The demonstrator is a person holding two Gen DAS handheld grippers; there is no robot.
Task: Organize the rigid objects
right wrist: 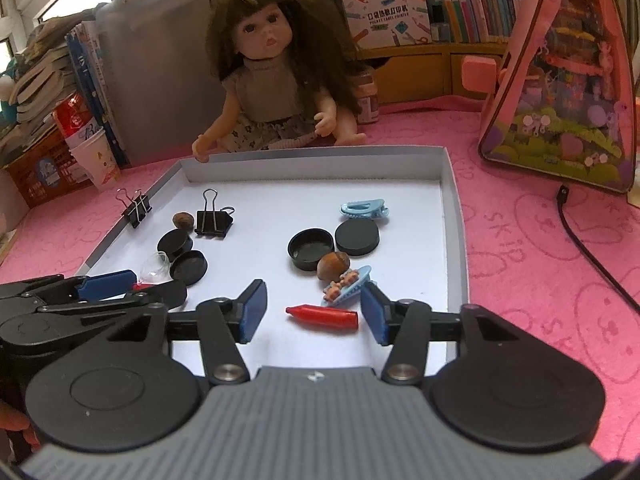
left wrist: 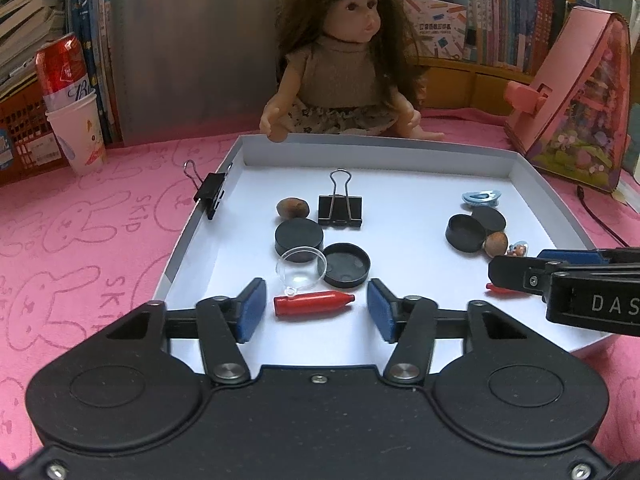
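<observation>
The left gripper (left wrist: 316, 306), black with blue pads, stood nearest the left wrist camera, its jaws spread apart and touching nothing. A small red plastic bullet-shaped piece (left wrist: 313, 305) lay on its side between the blue pads (left wrist: 253, 309), clear of both, on the floor of the shallow white cardboard tray (left wrist: 532, 184). Just beyond it rested a clear round plastic lens with a small tab (left wrist: 301, 269), overlapping a black round puck (left wrist: 299, 237) and sitting beside an upturned black round lid (left wrist: 346, 264). A brown nut (left wrist: 293, 208) and a black binder clip (left wrist: 340, 206) lay farther back; a second black binder clip (left wrist: 210, 194) was fastened on the tray's left wall. The right gripper (right wrist: 313, 311), of the same pattern, was likewise spread, with a second red bullet-shaped piece (right wrist: 323, 316) lying loose between its pads and gripped by neither. Just beyond lay a blue hair clip with small bear figures (right wrist: 347, 286), a brown hazelnut (right wrist: 333, 265), a black open cap (right wrist: 311, 247), a black disc (right wrist: 357, 237) and a plain light-blue hair clip (right wrist: 364, 208). The tray sat on a pink rabbit-print cloth (right wrist: 540, 240). A long-haired doll (right wrist: 269, 92) sat behind the tray's far wall.
</observation>
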